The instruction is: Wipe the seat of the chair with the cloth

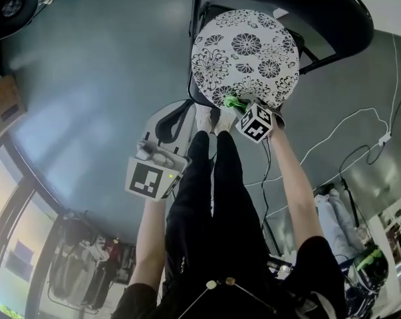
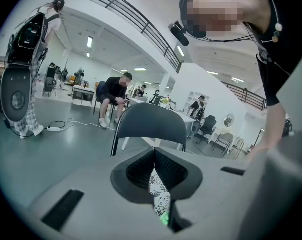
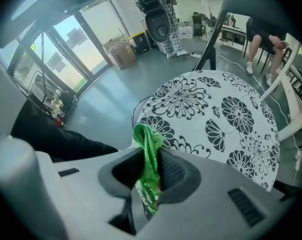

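A black chair carries a round white seat [image 1: 247, 55] printed with black flowers; the same seat [image 3: 221, 114] fills the right gripper view. My right gripper [image 1: 235, 105] hovers at the seat's near edge, shut on a bunched green cloth [image 1: 233, 102]. That cloth [image 3: 148, 156] stands pinched between the jaws, its top poking out above them. My left gripper [image 1: 177, 115] hangs lower left, beside the person's legs, away from the seat. Its jaws are pressed together with nothing between them, and they point toward the chair's backrest [image 2: 151, 126].
Grey floor [image 1: 100, 78] surrounds the chair. A cardboard box [image 1: 4, 102] sits at far left, and white cables [image 1: 346, 121] trail across the floor at right. The person's dark legs [image 1: 213, 198] stand just before the seat. Other people and chairs [image 2: 113, 96] are in the distance.
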A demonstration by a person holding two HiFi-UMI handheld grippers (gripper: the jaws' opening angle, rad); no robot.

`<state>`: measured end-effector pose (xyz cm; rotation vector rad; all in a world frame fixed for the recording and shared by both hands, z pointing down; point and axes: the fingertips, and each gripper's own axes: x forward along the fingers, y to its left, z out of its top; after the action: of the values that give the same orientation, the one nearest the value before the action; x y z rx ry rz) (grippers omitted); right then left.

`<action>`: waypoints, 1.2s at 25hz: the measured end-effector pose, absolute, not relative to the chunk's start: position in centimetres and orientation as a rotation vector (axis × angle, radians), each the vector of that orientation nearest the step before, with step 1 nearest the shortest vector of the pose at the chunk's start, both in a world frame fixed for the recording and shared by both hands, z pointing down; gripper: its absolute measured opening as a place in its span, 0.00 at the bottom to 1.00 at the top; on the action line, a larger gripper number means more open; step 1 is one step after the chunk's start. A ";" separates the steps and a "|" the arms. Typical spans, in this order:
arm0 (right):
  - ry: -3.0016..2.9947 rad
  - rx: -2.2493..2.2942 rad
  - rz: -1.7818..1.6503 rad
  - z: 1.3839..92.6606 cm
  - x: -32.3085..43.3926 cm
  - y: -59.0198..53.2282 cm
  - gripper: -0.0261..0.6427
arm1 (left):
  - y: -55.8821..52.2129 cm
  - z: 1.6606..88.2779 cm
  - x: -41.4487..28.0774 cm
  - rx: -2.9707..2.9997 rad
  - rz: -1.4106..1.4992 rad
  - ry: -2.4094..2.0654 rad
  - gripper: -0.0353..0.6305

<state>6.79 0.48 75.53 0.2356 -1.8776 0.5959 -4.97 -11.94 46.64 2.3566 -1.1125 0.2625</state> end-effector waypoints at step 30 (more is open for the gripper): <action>-1.679 0.718 0.411 74.5 24.1 -21.4 0.17 | -11.6 46.8 -4.3 2.363 0.248 -1.047 0.06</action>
<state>24.14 -21.39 74.52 0.7182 -1.6785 0.4109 -4.27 -11.63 46.76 2.3626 -1.0469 0.2476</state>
